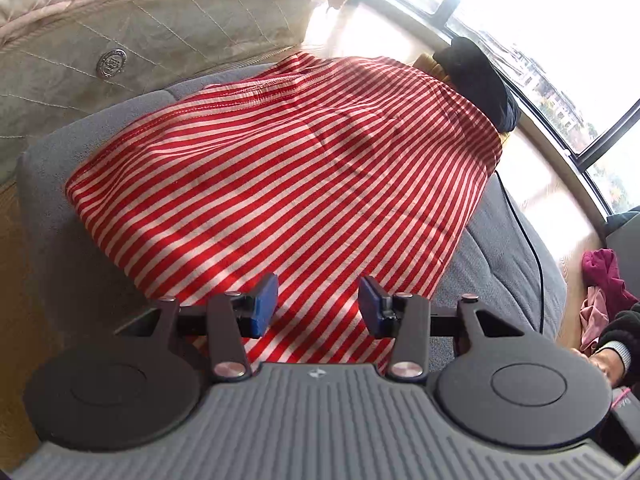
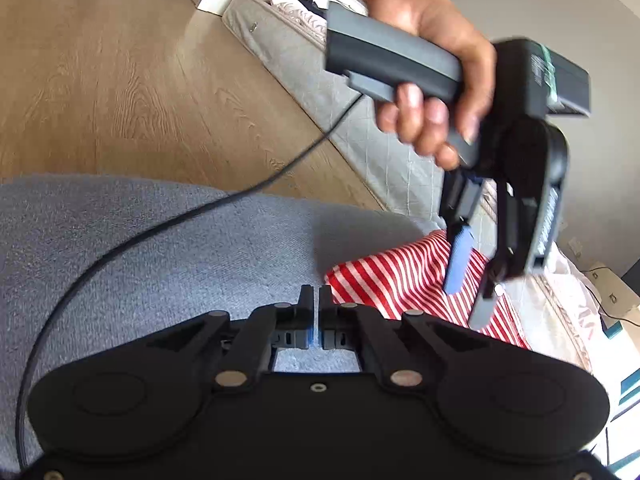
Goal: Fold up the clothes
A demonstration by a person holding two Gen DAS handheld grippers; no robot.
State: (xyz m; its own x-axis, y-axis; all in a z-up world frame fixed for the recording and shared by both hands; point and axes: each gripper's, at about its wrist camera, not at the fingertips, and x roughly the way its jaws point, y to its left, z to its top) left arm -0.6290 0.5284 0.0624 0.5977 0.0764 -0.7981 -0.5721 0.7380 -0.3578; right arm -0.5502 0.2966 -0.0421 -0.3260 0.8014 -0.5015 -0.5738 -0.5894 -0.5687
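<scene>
Striped cloth (image 1: 280,168) lay spread on the grey cushion (image 1: 52,216), partly folded. Left gripper (image 1: 318,306) hovered over its near edge, jaws apart, holding nothing; right gripper (image 2: 319,304) sat clenched and empty over bare cushion. Risk: the black cable (image 2: 132,240) — draped across the cushion — could snag a fold.

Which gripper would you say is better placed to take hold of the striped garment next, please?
Left, probably. The left gripper hangs open directly over the near edge of the red striped garment. The right gripper is shut, over bare grey cushion beside the cloth.
</scene>
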